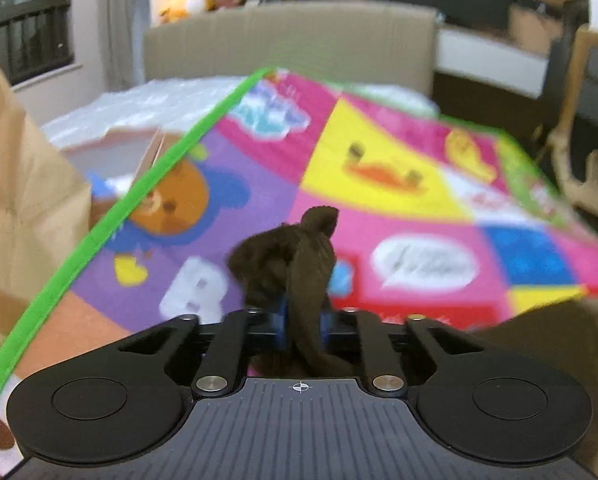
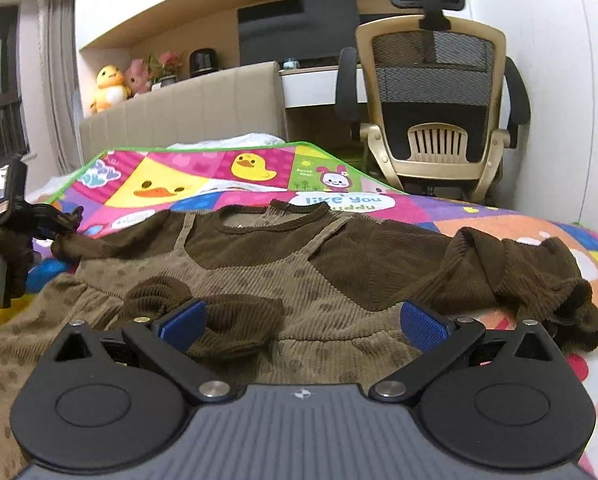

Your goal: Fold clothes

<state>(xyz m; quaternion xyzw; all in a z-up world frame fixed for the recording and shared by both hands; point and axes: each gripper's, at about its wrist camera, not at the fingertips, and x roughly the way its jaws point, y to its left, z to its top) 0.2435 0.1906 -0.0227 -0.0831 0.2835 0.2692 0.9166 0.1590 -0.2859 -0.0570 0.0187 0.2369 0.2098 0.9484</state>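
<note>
Colourful mat point(image 2: 203, 176) under brown dress point(image 2: 259, 256); left gripper point(image 1: 303, 320) clamps sleeve point(image 1: 299, 252), right gripper point(image 2: 303, 320) gapes

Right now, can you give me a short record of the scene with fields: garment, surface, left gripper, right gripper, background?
garment: brown dress lying flat, neckline away from the camera
surface: colourful cartoon mat
left gripper: shut on a dark brown sleeve
right gripper: open, low over the dress, gripping nothing; a dark cuff lies between its pads
background: office chair, yellow duck plush
</note>
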